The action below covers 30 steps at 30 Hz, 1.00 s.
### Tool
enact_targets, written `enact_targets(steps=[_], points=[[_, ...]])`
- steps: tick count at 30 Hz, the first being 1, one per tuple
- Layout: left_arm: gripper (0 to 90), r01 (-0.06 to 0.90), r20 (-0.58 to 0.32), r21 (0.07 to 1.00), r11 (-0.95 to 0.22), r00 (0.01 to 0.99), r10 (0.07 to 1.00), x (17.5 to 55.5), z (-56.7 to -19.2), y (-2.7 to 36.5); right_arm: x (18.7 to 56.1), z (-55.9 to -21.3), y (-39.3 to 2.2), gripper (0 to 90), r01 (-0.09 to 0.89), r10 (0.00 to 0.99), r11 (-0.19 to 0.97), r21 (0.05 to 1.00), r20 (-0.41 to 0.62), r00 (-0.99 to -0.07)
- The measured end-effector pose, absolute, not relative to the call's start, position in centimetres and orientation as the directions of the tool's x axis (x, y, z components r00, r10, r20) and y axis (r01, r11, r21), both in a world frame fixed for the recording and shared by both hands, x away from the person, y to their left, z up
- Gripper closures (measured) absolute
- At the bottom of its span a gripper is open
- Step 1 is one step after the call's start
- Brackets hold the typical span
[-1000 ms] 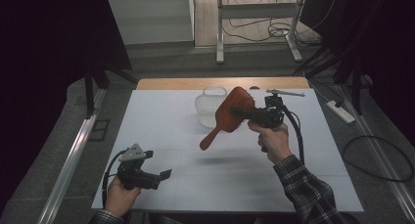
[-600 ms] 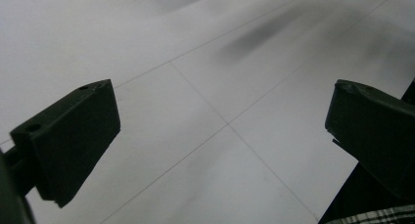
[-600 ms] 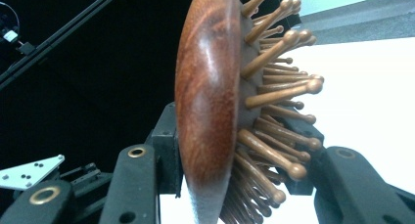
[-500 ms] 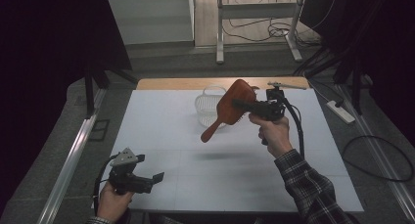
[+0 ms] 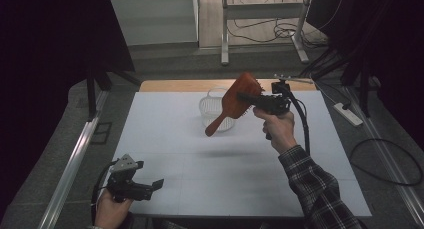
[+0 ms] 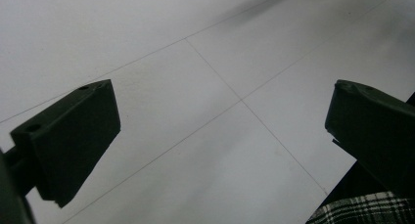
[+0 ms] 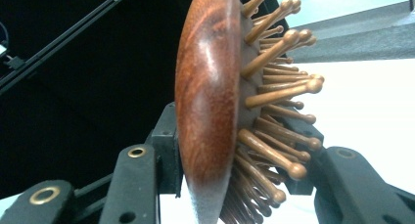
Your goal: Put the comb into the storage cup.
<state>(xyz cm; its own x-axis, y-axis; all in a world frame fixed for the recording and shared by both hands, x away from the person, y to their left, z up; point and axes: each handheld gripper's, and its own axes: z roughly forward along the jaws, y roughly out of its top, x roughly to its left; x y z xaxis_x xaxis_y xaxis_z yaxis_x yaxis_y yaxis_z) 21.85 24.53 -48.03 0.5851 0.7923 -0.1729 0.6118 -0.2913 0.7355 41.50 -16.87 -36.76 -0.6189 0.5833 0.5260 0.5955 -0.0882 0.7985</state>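
Taking the white table (image 5: 200, 139) as the landmark: at its near left corner, the left gripper (image 5: 150, 187) rests low in a hand (image 5: 111, 211), a blocky black tool with a grey three-cornered plate on top. Its two flat, matte jaws stand wide apart with nothing between them; past them lies the smooth white tabletop, crossed by thin seam lines.

Toward the table's far middle sits a white basket (image 5: 211, 108), round, with thin wire-like walls.

Just right of the basket and lifted clear above the table, the hairbrush (image 5: 234, 105) hangs tilted, handle pointing down toward the table's centre. Its back is glossy reddish-brown wood, rounded like a paddle; its face bristles with blunt, ball-tipped wooden pins.

The right gripper (image 5: 248, 97) is clamped on the brush's head, one jaw against the polished back, the other among the pins.
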Motion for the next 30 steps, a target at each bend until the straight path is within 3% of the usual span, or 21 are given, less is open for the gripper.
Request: enact_targets(steps=[30], points=[[0.0,0.607,-0.178,0.741,-0.287,0.59,0.787,21.6,-48.0,24.8,45.6,-35.3,-16.6,52.4,0.567,0.641,-0.169,0.806,0.527,-0.559]])
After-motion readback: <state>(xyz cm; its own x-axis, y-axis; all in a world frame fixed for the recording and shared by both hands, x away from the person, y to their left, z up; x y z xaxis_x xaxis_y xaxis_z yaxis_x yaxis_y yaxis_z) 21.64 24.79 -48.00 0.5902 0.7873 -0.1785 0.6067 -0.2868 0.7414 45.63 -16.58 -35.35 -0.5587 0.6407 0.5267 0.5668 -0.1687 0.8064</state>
